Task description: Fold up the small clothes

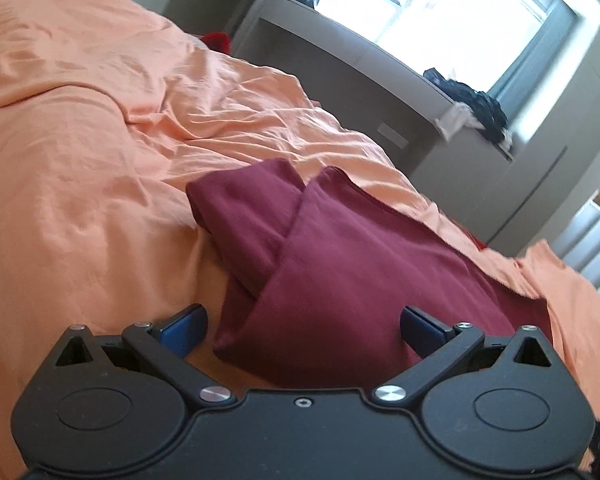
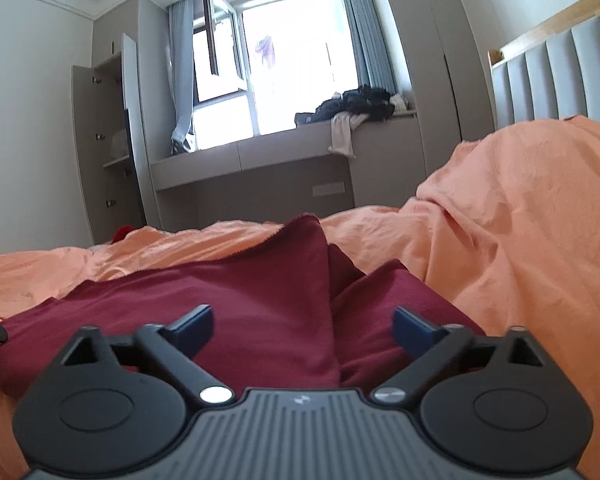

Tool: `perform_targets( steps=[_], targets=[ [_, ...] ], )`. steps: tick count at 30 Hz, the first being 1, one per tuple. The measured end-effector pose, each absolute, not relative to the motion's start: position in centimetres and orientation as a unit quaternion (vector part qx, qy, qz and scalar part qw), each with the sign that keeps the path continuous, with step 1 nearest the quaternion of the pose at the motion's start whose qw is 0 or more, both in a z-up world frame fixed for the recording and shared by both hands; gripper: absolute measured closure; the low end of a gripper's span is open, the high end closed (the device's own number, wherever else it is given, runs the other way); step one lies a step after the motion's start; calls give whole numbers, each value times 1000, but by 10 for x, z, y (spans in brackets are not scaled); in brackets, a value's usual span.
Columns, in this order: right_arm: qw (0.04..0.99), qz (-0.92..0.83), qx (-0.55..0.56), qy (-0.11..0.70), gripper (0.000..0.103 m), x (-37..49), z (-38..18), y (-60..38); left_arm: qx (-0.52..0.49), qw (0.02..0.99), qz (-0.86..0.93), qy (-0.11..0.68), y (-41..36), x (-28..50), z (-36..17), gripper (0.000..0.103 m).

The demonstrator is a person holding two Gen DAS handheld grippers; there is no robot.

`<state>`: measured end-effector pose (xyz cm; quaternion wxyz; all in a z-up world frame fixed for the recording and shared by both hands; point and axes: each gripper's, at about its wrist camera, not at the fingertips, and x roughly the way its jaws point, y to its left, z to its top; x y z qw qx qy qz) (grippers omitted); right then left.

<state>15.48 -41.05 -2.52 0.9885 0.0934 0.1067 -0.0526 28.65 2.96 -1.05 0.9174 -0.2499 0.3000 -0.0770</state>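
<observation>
Clearly your left gripper (image 1: 304, 322) and right gripper (image 2: 303, 322) both stand with jaws wide apart, holding nothing, over the maroon garment (image 1: 340, 264) lying partly folded on the orange bedsheet (image 1: 100, 140); it looks soft, light and limp, so pinch a folded edge or corner, not the slack middle
</observation>
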Motion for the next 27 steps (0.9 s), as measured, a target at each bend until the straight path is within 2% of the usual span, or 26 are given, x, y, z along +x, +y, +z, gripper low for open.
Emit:
perform_targets(
  steps=[9,18,27],
  targets=[
    [997,-45,34,44,0,148,-26,-358,-242,921,-65,300,30,299,-11,1],
    [997,4,-47,59,0,165,-28,-298,-229,925,-66,297,29,299,-13,1],
    [994,-40,-75,72,0,189,-29,-273,-226,927,-66,293,27,297,-15,1]
  ],
)
